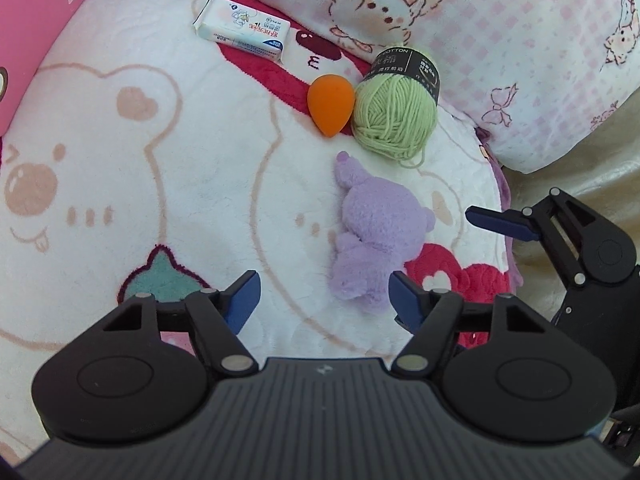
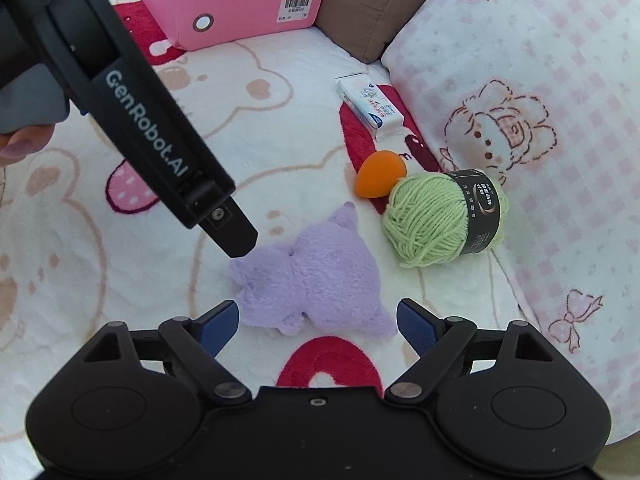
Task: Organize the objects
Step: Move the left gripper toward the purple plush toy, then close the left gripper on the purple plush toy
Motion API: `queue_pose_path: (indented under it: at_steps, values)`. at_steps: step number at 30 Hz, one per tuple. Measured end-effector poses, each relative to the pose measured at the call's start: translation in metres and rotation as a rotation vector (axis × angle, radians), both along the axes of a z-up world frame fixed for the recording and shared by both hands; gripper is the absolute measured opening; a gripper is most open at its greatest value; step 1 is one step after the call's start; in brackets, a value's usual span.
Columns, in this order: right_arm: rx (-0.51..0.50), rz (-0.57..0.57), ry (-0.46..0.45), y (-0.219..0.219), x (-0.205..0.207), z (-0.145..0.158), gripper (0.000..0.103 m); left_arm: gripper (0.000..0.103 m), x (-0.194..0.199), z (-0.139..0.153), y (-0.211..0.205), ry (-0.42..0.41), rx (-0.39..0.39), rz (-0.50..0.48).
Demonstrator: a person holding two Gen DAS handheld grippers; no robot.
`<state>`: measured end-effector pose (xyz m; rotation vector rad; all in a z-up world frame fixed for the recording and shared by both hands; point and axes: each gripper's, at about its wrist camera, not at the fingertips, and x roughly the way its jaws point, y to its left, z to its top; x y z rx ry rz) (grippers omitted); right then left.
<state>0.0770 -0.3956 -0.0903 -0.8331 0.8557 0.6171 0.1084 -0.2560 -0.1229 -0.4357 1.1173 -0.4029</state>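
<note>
I held my left gripper (image 1: pixel 324 300) low over the fluffy lilac plush toy (image 1: pixel 372 236), jaws apart and empty, so its fingers could straddle it. My right gripper (image 2: pixel 318 326) waited wide beside it. The open pink cardboard box (image 2: pixel 236 0) stood well beyond, likely its destination.

Plush blanket (image 1: pixel 200 184): white, printed with outlined cartoon bears, red hearts and a pink strawberry; covered the whole bed surface. Pillow (image 1: pixel 500 40): pink-and-white check with line-drawn animals, roses and bows; lay along the blanket's right edge, overlapping it. Brown cushion (image 2: pixel 368 4): plain fabric (only partly visible), wedged at the far end beside the pillow. Cream quilted cover (image 1: pixel 580 184): showed beyond the blanket's right border.
</note>
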Motion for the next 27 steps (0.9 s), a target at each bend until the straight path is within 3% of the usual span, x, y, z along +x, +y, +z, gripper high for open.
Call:
queue_pose_path:
  at_steps: [6, 14, 20, 27]
  values:
    - [-0.005, 0.029, 0.023, 0.000, 0.003, -0.009, 0.089, 0.057, 0.000, -0.015, -0.005, 0.015, -0.061, 0.006]
    - [0.023, 0.035, 0.086, -0.004, 0.024, -0.027, 0.090, 0.051, 0.002, -0.023, -0.016, -0.051, -0.037, -0.020]
    - [0.058, 0.047, 0.084, -0.007, 0.031, -0.037, 0.098, 0.045, 0.001, -0.025, -0.020, -0.100, 0.017, -0.033]
    - [0.126, 0.007, 0.081, -0.012, 0.037, -0.044, 0.099, 0.045, -0.001, -0.029, -0.017, -0.093, -0.032, -0.013]
